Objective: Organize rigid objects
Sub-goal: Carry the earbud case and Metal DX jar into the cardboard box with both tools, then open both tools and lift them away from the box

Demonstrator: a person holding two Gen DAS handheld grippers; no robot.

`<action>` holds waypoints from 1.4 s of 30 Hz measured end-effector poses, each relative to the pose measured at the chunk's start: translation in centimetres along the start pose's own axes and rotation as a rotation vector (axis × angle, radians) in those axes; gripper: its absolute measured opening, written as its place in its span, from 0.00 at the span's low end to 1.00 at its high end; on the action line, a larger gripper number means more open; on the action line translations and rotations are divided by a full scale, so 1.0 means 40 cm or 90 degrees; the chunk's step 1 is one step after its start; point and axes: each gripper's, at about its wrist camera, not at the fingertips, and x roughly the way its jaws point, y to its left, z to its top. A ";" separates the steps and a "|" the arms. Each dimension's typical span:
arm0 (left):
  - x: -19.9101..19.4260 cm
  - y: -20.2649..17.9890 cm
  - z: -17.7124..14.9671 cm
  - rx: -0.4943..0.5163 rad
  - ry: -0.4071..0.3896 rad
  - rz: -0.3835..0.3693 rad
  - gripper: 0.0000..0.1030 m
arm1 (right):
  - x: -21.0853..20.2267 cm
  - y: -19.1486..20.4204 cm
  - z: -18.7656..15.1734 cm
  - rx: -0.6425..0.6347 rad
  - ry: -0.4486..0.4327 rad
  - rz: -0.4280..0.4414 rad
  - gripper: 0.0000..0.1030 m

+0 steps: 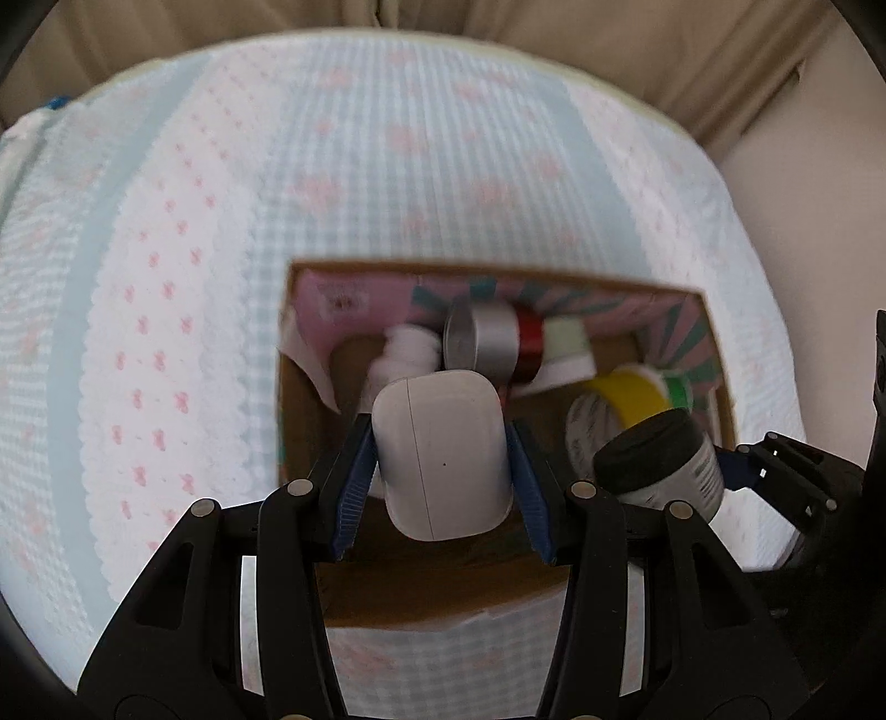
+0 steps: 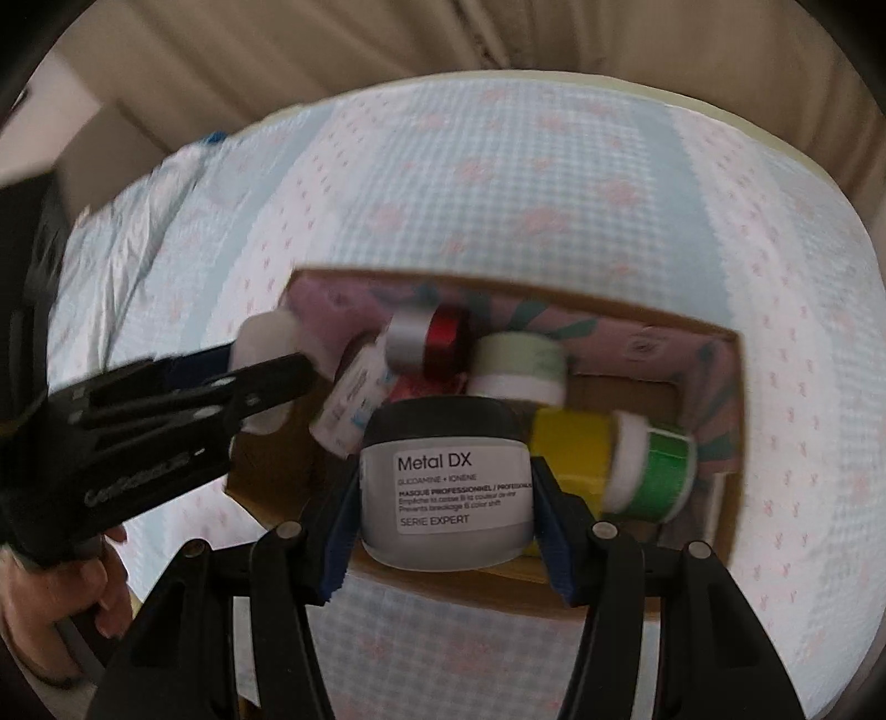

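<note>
My left gripper [image 1: 440, 443] is shut on a white earbud case [image 1: 443, 454] and holds it over the left part of an open cardboard box [image 1: 288, 387]. My right gripper [image 2: 446, 498] is shut on a grey jar with a black lid, labelled Metal DX [image 2: 446, 487], over the box's [image 2: 725, 443] near edge. The jar also shows in the left wrist view [image 1: 664, 459], and the left gripper with the case shows in the right wrist view [image 2: 266, 376]. Inside the box lie a silver and red tin [image 2: 426, 338], a pale green jar [image 2: 520, 360], a yellow roll [image 2: 570, 443], a green roll [image 2: 659, 471] and a white bottle [image 2: 354, 404].
The box stands on a bed with a light blue checked cover with pink bows [image 1: 166, 277]. Beige curtains [image 2: 387, 50] hang behind the bed. A person's hand [image 2: 55, 598] holds the left gripper's handle at the lower left of the right wrist view.
</note>
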 end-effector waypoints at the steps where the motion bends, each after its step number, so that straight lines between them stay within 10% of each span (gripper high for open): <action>1: 0.015 0.000 -0.003 0.008 0.007 -0.001 0.43 | 0.021 0.008 -0.010 -0.015 0.010 -0.003 0.51; 11: 0.065 -0.027 0.014 0.097 0.023 0.004 0.43 | 0.110 0.005 -0.019 -0.055 0.027 -0.035 0.51; 13: 0.056 -0.039 0.026 0.110 0.015 0.019 0.58 | 0.113 0.005 -0.019 -0.069 0.022 -0.024 0.53; 14: 0.053 -0.043 0.031 0.116 0.014 0.024 0.97 | 0.110 0.006 -0.021 -0.077 0.016 -0.019 0.57; 15: 0.044 -0.045 0.033 0.120 0.006 0.025 1.00 | 0.107 0.010 -0.025 -0.089 0.016 -0.011 0.75; 16: 0.039 -0.046 0.035 0.121 0.002 0.023 1.00 | 0.104 0.014 -0.029 -0.104 0.019 -0.009 0.99; 28: -0.015 -0.008 0.027 0.023 -0.012 0.050 1.00 | -0.039 -0.075 -0.055 -0.071 -0.043 -0.042 1.00; 42: -0.279 -0.186 0.008 -0.009 -0.092 0.088 1.00 | -0.293 -0.158 -0.053 -0.039 -0.086 -0.037 1.00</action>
